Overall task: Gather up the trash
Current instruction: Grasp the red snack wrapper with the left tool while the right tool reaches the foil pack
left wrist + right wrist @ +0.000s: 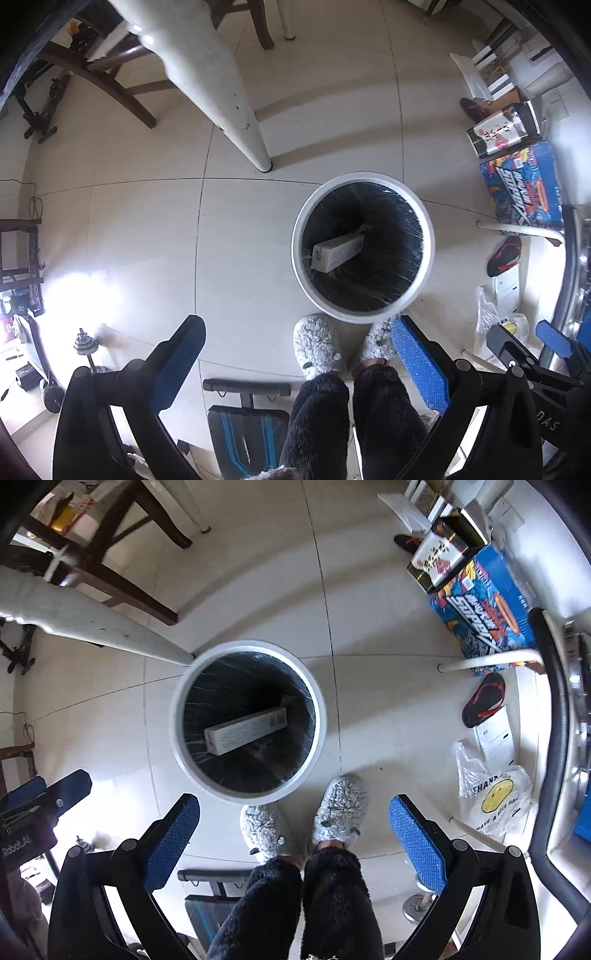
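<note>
A round white trash bin (297, 236) (176, 716) with a black liner stands on the tiled floor, seen from straight above. A long white cardboard box (338, 253) (245, 731) lies slanted inside it. My left gripper (298, 325) hangs above the bin's near side, open, its blue pads wide apart with nothing between them. My right gripper (293, 803) is also open and holds nothing, just nearer than the bin. In the left wrist view the right gripper shows at the right edge; in the right wrist view the left gripper shows at the left edge.
A person's dark fleecy legs and grey fuzzy slippers (340, 808) stand beside the bin. A white table leg (236, 122) meets the floor behind it. A blue printed carton (484, 609), a black sandal (484, 701) and a smiley plastic bag (495, 797) lie right. A dumbbell (86, 350) lies left.
</note>
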Demonstrator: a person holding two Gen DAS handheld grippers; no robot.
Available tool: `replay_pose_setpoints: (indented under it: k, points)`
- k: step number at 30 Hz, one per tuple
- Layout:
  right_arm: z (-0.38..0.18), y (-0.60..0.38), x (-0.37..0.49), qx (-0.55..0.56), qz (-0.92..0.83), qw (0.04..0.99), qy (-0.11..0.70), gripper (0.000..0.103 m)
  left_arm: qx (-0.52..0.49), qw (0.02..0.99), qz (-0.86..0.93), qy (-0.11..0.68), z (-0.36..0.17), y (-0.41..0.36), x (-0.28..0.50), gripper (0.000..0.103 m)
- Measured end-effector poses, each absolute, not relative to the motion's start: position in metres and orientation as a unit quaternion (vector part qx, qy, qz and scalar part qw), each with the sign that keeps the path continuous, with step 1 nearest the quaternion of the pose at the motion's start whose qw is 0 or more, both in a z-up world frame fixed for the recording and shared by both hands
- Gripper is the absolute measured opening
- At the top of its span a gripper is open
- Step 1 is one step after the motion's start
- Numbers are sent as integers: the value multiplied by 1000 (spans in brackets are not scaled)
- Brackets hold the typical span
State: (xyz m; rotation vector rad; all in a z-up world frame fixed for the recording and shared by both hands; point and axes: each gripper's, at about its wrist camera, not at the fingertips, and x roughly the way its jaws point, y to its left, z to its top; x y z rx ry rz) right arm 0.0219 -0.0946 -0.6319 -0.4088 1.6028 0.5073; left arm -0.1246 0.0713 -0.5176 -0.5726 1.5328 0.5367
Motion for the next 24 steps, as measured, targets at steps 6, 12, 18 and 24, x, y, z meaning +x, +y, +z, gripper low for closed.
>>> replay_pose_setpoints:
  k: [6, 12, 18, 24]
  points:
    - [-550, -105, 8, -178, 228, 663, 690, 102, -248, 660, 225, 672, -454, 59, -146, 103]
    - [-468, -118, -5, -170, 230, 669, 686, 102, -247, 672, 216, 663, -382, 50, -162, 103]
    - [-382, -132, -2, -134, 225, 675, 689, 98, -241, 701, 212, 637, -303, 49, -157, 103]
    - [-290, -133, 32, -73, 235, 702, 668, 98, -221, 747, 208, 592, -234, 58, -108, 103]
